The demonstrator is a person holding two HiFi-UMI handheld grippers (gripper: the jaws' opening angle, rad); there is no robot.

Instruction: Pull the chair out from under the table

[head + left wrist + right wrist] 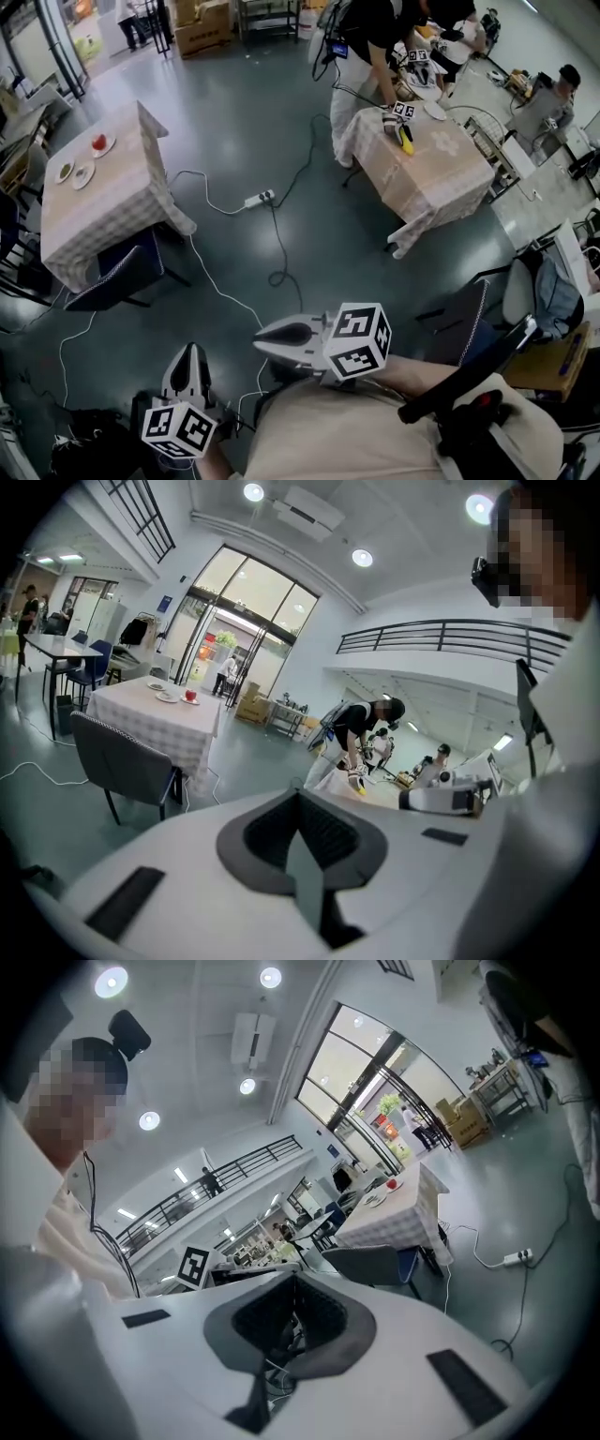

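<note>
A dark chair (117,277) is tucked against the near side of a table with a checked cloth (103,202) at the left of the head view. Both grippers are well short of it, low in that view and close to my body. My left gripper (190,351) points up the frame with its jaws together and nothing held. My right gripper (261,339) points left, jaws also together and empty. The left gripper view shows its shut gripper (298,794) with the chair (122,761) and table (159,719) far off at the left. The right gripper view shows its shut gripper (292,1274) and the chair (370,1265) beyond.
Small dishes (84,159) sit on the checked table. A white power strip (260,198) and cables trail across the dark floor between me and the tables. A person (375,47) leans over a second clothed table (431,169) at the upper right. Another chair (469,323) stands at my right.
</note>
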